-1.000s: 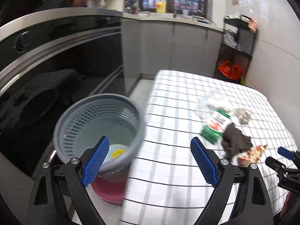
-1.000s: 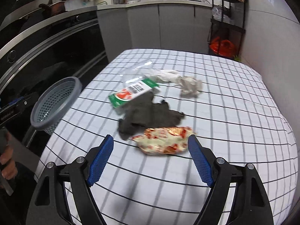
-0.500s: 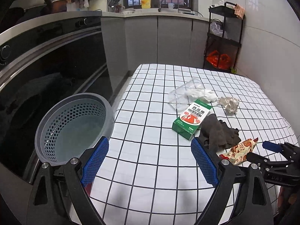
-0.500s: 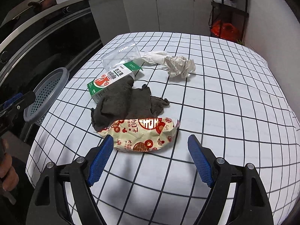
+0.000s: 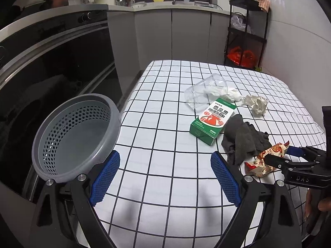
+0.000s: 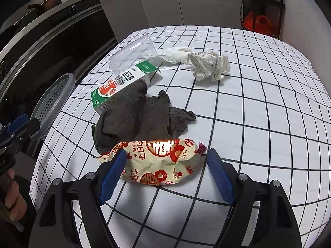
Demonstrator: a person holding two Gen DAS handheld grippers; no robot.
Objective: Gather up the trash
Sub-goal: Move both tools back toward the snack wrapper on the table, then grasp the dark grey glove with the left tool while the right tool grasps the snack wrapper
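We see the checked table (image 5: 165, 186) with the grey perforated basket (image 5: 76, 134) hanging off its left edge, and the trash lying toward its right side: a dark grey cloth (image 6: 140, 115), a green carton (image 6: 124, 80), a clear plastic cup (image 6: 134, 51) on its side and a crumpled paper (image 6: 209, 66). Our left gripper (image 5: 165, 177) stands wide open and empty near the table's front edge. Our right gripper (image 6: 165, 173), jaws just closing yet apart, straddles the red-and-cream snack wrapper (image 6: 163, 161) at the cloth's near edge, its pads not visibly pressing on it.
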